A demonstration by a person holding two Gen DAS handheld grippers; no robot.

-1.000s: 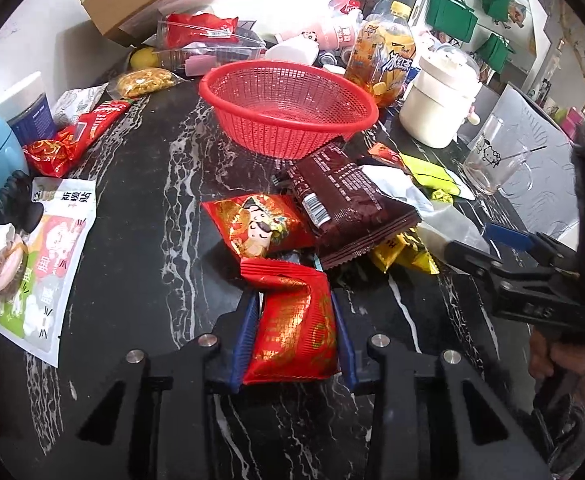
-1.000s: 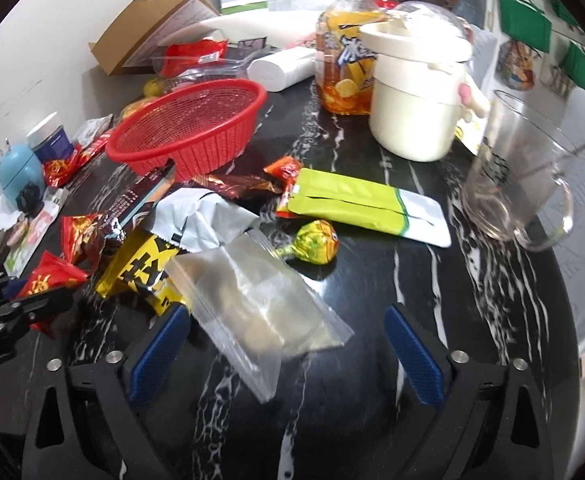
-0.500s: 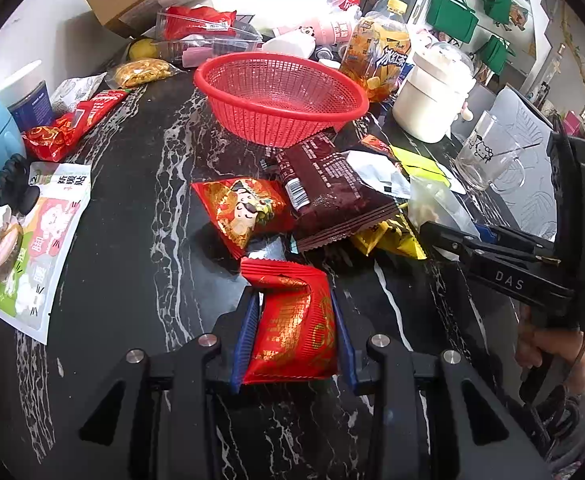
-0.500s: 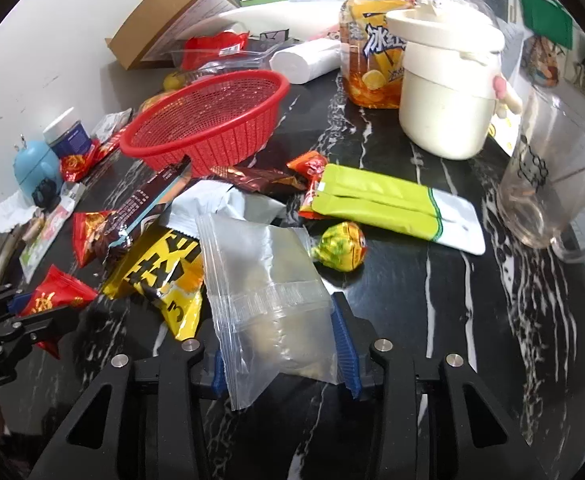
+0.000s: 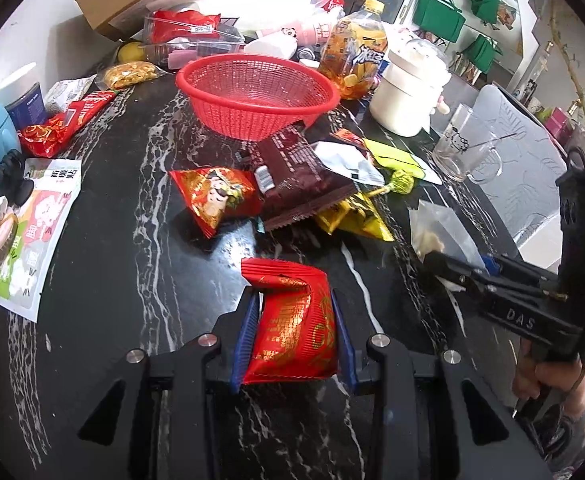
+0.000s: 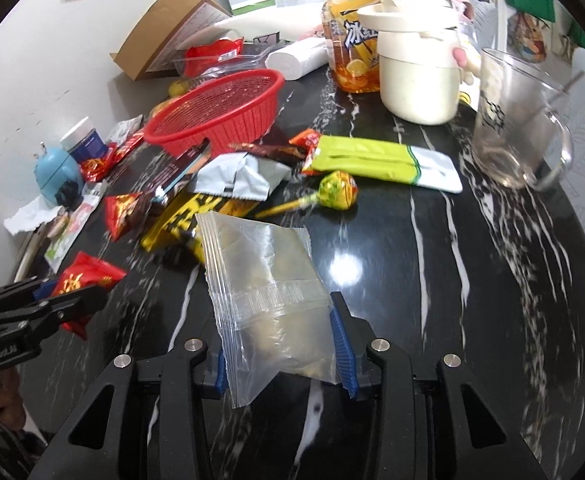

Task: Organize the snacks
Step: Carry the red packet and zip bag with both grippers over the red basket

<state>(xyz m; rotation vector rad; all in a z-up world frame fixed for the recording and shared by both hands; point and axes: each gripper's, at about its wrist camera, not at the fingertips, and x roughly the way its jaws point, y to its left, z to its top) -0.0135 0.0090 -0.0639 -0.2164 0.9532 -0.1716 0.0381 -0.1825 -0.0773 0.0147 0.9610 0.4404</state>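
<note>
Now left gripper (image 5: 294, 334) clamps red packet (image 5: 294, 328); right gripper (image 6: 280, 350) clamps clear bag (image 6: 268, 280).

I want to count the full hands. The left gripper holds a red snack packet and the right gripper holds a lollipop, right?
Not quite. The right gripper holds a clear zip bag; the lollipop lies on the table, as the right wrist view shows. The left gripper does hold the red snack packet.

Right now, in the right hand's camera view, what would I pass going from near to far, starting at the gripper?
clear zip bag held in the gripper → lollipop → green packet → cream pot → orange drink bottle
</note>
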